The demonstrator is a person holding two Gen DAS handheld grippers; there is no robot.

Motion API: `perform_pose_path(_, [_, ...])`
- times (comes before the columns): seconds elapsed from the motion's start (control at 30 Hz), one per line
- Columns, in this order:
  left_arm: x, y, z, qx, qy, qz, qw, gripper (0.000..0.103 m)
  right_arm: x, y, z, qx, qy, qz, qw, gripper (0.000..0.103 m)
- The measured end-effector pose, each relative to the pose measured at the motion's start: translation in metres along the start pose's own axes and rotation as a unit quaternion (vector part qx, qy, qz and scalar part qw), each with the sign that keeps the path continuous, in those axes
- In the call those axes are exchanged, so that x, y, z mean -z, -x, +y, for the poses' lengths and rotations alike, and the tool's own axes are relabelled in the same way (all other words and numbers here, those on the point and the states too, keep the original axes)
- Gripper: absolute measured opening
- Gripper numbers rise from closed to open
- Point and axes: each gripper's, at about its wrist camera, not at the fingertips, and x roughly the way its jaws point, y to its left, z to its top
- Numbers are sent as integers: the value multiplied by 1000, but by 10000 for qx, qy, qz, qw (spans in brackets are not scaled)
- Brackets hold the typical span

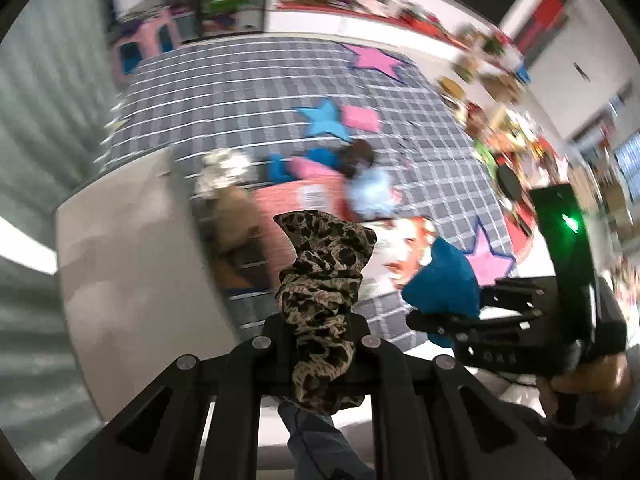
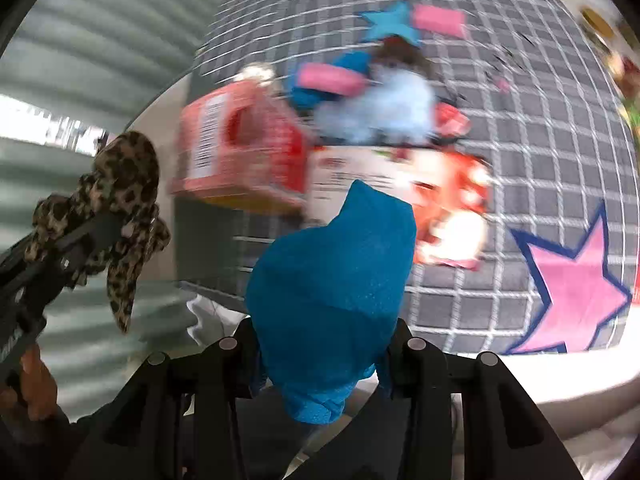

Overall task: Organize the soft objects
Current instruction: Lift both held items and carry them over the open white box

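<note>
Leopard-print cloth (image 1: 320, 300) is clamped in the left tool (image 1: 318, 338): the two black jaws stand close together with the bunched fabric squeezed between them, one end rising past the tips and the other hanging down behind them. Seen from the right wrist view, this cloth (image 2: 116, 216) wraps around the tip of the left tool (image 2: 90, 236), with a loose tail dangling below.

Blue soft piece (image 2: 332, 292) sits in the right tool (image 2: 326, 344), gripped between nearly closed jaws; its pointed upper end extends forward beyond the tips, and its lower edge protrudes behind them. In the left wrist view the blue soft piece (image 1: 440, 284) shows at the tip of the right tool (image 1: 448, 316), which is held by a hand (image 1: 592, 380).

Both tools point steeply downward over a grey checked rug (image 1: 256, 92) with pink and blue stars. On the rug lie a red box (image 2: 244, 148), a pale blue fluffy item (image 2: 384, 108), a pink block (image 2: 438, 20) and other soft items, all blurred. Neither held item touches the rug or the box.
</note>
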Motion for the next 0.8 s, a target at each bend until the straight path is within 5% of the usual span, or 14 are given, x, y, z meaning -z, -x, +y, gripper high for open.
perform_pose_path(0.4, [47, 11, 126, -874, 1725, -336, 9805, 14, -20, -9, 142, -92, 1718, 2, 9851, 43])
perform_pose_path(0.8, [78, -27, 160, -1058, 2168, 47, 9705, 14, -31, -41, 202, -88, 2107, 273, 9771, 43])
